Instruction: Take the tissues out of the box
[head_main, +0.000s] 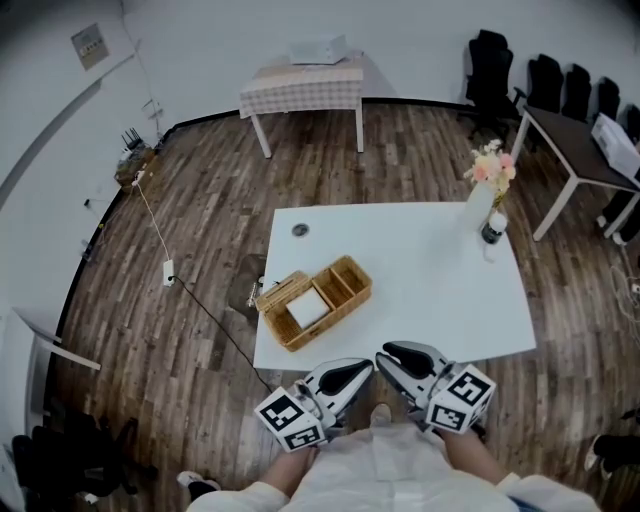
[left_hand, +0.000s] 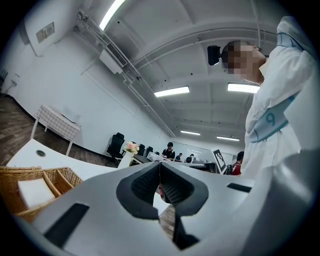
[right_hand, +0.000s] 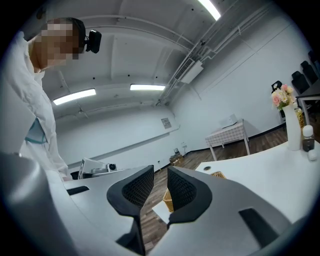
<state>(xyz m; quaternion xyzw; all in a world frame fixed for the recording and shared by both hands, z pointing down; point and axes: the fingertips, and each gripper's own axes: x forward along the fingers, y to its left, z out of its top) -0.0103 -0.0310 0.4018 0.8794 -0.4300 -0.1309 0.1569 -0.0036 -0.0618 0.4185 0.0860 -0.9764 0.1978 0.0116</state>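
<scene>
A wicker box (head_main: 350, 275) with compartments sits on the left half of the white table (head_main: 420, 260). A white stack of tissues (head_main: 307, 308) lies in its middle compartment. Both grippers hover level just off the table's near edge, in front of the box and touching neither it nor the tissues. My left gripper (head_main: 368, 368) is shut and empty; its jaws meet in the left gripper view (left_hand: 160, 167), where the box (left_hand: 50, 180) and tissues (left_hand: 32, 191) show at lower left. My right gripper (head_main: 383, 357) has its jaws slightly apart (right_hand: 159, 177) with nothing between them.
A vase of flowers (head_main: 487, 190) and a small dark bottle (head_main: 491, 230) stand at the table's far right corner. A round cable hole (head_main: 300, 230) lies at its far left. A cloth-covered table (head_main: 303, 88) stands by the back wall, with chairs (head_main: 490, 70) and a dark table (head_main: 575, 150) at right.
</scene>
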